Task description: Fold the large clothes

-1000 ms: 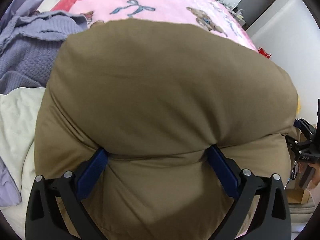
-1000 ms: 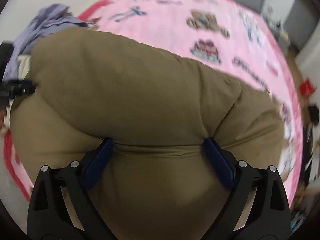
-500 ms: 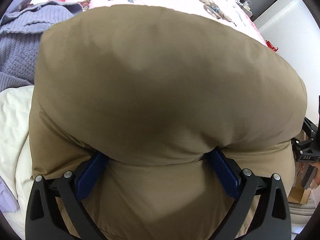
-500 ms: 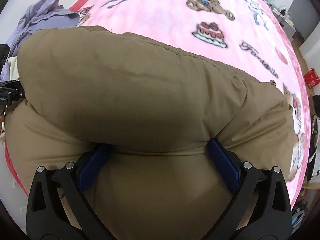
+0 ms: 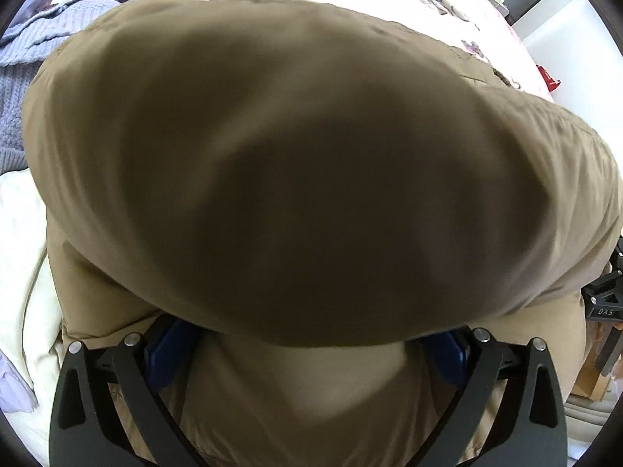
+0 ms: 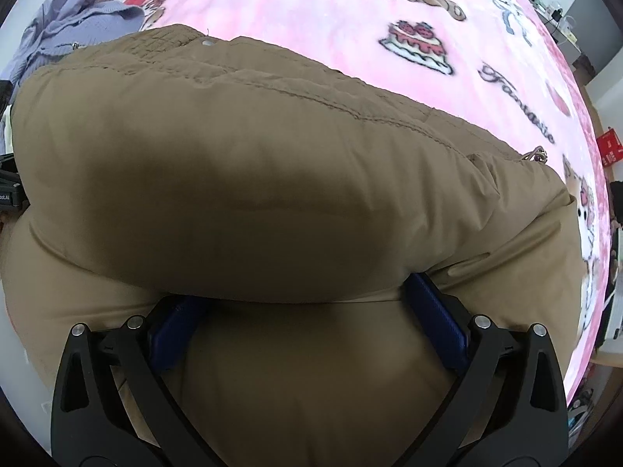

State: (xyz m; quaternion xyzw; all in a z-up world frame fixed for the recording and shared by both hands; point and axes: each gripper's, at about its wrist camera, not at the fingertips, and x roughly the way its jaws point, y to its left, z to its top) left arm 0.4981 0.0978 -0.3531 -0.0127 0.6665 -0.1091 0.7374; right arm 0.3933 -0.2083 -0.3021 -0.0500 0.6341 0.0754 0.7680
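So the puffy khaki-brown padded jacket (image 5: 311, 179) is pretty much filling both wrist views right now. It's lying folded on the pink fleece blanket with teddy bears and cakes printed on it (image 6: 350, 11), with the top puffy layer bulging over the lower one.

The left gripper (image 5: 307, 350) is sitting at 6 o'clock in its view, jaws spread wide, and the fat fold of jacket is running between the blue pads (image 5: 171, 350). The fabric is hiding the pad tips, so I honestly can't tell if they're actually pressing on it or just straddling it.

Same deal with the right gripper (image 6: 307, 323): it's standing about as wide as it goes, the blue pads (image 6: 440, 319) are poking in under the top layer, and I can't tell if it's a real hold.

A lilac knitted garment (image 6: 78, 31) is bunching up at 10 o'clock, touching the jacket's edge. Cream fabric (image 5: 19, 253) is lying at 9 o'clock in the left view.
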